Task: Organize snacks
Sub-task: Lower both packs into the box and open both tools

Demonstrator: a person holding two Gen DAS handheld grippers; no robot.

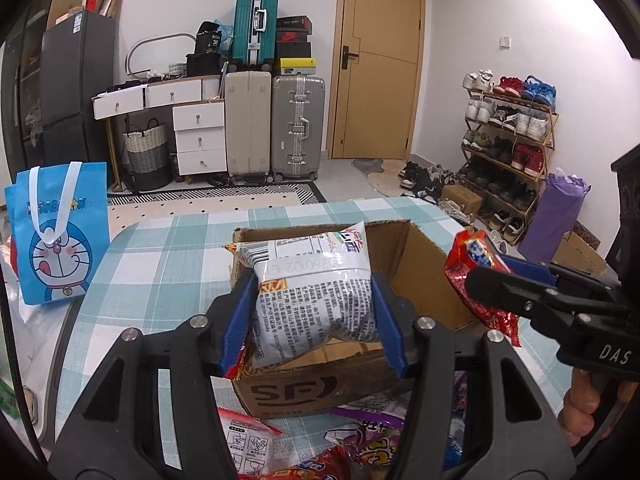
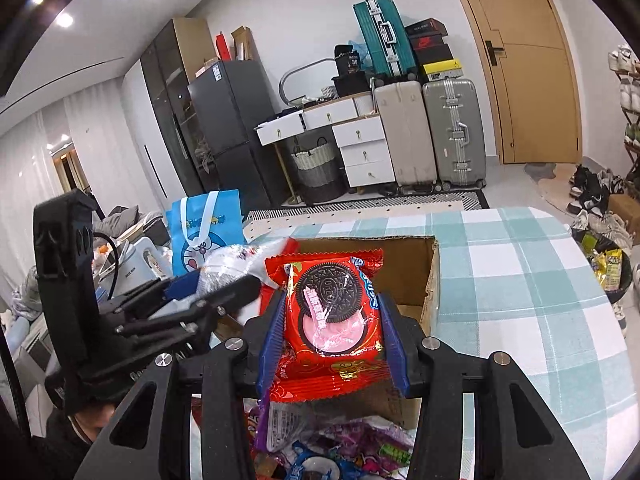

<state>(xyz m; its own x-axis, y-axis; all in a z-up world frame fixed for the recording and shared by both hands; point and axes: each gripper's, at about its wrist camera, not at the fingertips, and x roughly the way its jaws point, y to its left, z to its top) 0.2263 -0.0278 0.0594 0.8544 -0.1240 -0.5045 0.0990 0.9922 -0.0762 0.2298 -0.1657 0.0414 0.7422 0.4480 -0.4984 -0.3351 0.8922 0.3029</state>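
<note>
My left gripper [image 1: 312,312] is shut on a white snack bag [image 1: 316,292] with printed text, held above the open cardboard box [image 1: 424,268] on the checked table. In the right wrist view, my right gripper [image 2: 332,320] is shut on a red Oreo packet [image 2: 336,312], also over the cardboard box [image 2: 416,256]. The left wrist view shows the right gripper [image 1: 492,280] at the right with that red packet [image 1: 476,256] beside the box. From the right wrist camera, the left gripper [image 2: 216,284] and its white bag [image 2: 240,260] sit at the left.
Several loose snack packets [image 1: 360,448] lie on the checked tablecloth [image 1: 168,252] in front of the box. A blue cartoon bag [image 1: 60,236] stands at the table's left edge. Suitcases [image 1: 276,128], white drawers and a shoe rack [image 1: 508,148] stand beyond.
</note>
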